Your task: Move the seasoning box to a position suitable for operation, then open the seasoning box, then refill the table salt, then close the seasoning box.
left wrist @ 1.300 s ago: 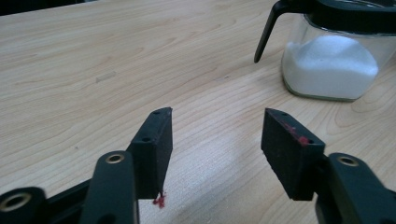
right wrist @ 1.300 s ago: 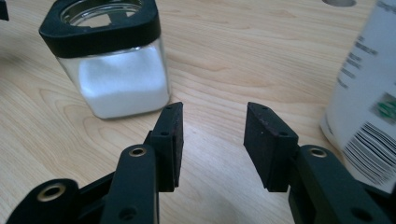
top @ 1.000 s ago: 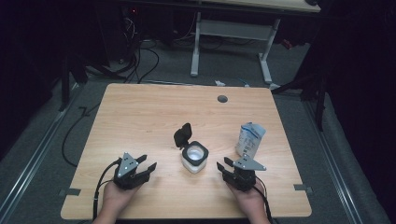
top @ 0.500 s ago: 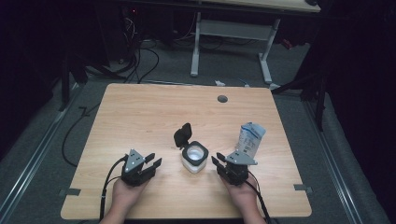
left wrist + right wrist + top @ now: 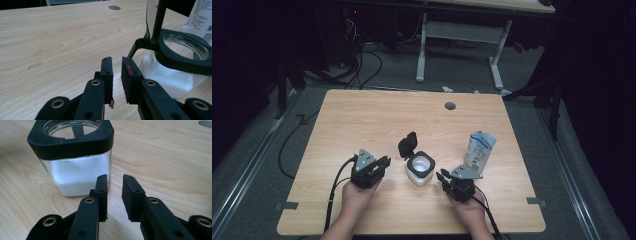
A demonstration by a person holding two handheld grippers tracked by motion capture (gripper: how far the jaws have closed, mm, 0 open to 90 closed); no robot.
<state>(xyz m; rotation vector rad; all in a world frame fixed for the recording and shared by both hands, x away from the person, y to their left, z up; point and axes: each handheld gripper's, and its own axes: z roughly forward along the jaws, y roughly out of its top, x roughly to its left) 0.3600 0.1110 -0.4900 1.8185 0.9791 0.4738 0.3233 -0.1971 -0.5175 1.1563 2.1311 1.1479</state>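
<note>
A square glass jar (image 5: 420,169) with a black collar stands near the middle of the counter (image 5: 362,120), its hinged black lid (image 5: 407,145) swung up and open behind it. White powder fills the lower part of the jar, as the right gripper view shows through the clear wall. A white and blue pouch (image 5: 479,149) stands upright just to the right of the jar, its top torn open, likely the supply meant for pouring into the jar.

The left gripper (image 5: 379,163) sits on the counter just left of the jar, and the right gripper (image 5: 443,177) sits to its lower right, both held low by the person's hands. In the left gripper view the fingers (image 5: 127,75) stand slightly parted with nothing between them, aimed past the lid's hinge arm. In the right gripper view the fingers (image 5: 101,192) also stand a little apart and empty, pointing at the jar's near corner without touching it.

The two grippers flank the jar, which suggests a poised start: one side could steady the jar while the other fetches the pouch. The lid being propped open leaves the mouth free for filling. The pouch stands near the right gripper, so that hand seems the natural one to take it.
</note>
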